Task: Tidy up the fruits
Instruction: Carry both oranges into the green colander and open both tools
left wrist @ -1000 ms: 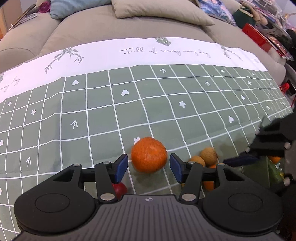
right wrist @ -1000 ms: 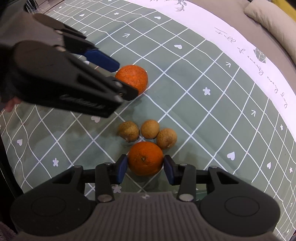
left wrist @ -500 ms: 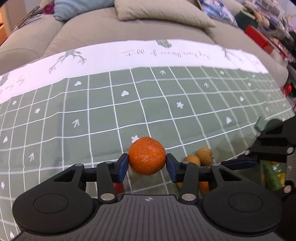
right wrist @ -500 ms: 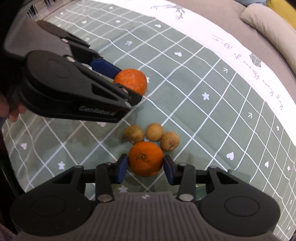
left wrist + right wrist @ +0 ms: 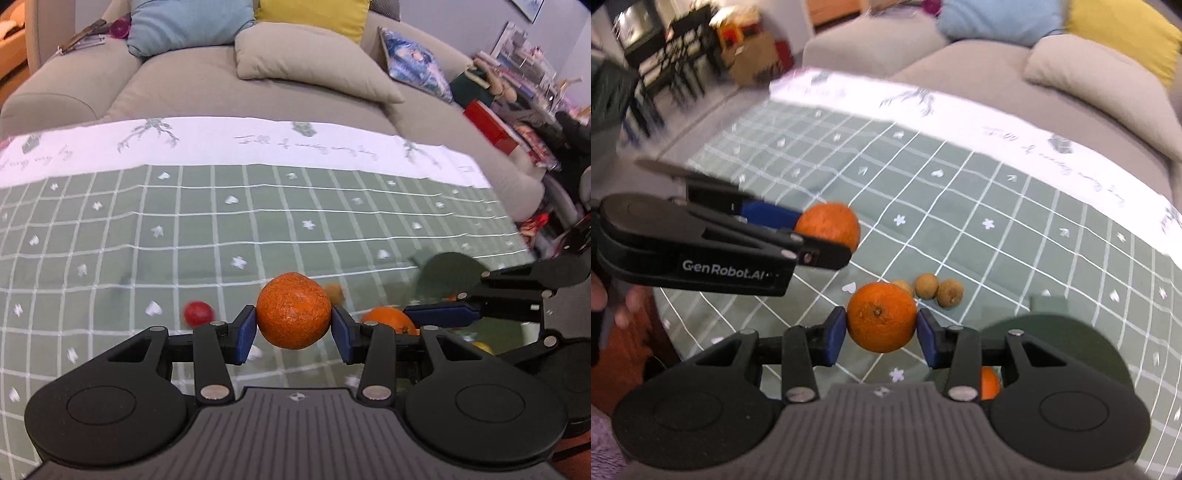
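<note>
My left gripper [image 5: 293, 334] is shut on a rough-skinned orange [image 5: 293, 310] and holds it above the green checked tablecloth [image 5: 258, 229]. In the right wrist view, my right gripper [image 5: 881, 335] is shut on a second orange [image 5: 881, 321], also off the cloth. That view shows the left gripper [image 5: 827, 240] and its orange [image 5: 829, 225] at the left. Three brown longans [image 5: 926, 285] lie on the cloth just beyond the right gripper. A small red fruit [image 5: 198, 312] rests on the cloth left of my left fingers.
A dark green round container [image 5: 1071, 339] sits at the table's right, with another orange [image 5: 990, 382] showing under my right finger. A grey sofa [image 5: 207, 85] with cushions stands behind the table. A person's fingers [image 5: 624, 314] show at the left edge.
The left jaws closed on their orange, which had sat loose between them. Both grippers then rose, lifting their oranges off the cloth, and both views now take in the sofa.
</note>
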The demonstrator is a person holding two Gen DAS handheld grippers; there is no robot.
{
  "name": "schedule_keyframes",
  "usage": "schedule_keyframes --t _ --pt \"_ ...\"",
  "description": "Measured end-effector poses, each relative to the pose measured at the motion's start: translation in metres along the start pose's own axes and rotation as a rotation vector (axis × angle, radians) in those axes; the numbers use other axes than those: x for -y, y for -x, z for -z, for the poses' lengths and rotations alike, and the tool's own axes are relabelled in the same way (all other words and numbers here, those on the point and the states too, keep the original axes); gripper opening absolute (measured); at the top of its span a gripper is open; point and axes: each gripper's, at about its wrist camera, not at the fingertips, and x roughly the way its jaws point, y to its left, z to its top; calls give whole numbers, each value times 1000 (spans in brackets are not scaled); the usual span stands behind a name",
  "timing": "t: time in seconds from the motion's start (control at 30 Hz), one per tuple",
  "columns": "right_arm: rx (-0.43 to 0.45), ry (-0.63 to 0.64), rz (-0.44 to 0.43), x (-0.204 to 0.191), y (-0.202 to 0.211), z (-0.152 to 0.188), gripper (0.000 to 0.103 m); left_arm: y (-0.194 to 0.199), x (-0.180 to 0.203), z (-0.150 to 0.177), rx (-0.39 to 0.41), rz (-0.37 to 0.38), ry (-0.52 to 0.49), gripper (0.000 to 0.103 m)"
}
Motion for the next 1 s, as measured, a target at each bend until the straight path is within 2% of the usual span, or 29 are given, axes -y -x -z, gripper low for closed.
schedule_keyframes --t 0.23,0.47,0.67,0.8,1.0 --pt "83 -104 82 12 45 38 38 7 43 8 -4 58 -64 49" --pt "81 -164 187 40 66 75 38 -8 95 16 -52 119 -169 49" --pt "80 -243 234 67 67 96 38 -28 121 17 -113 154 -216 49" --pt "99 -274 228 78 62 100 38 -46 129 10 -146 157 -221 49" --pt "101 -184 249 83 47 95 38 -69 134 -2 -186 150 -237 49"
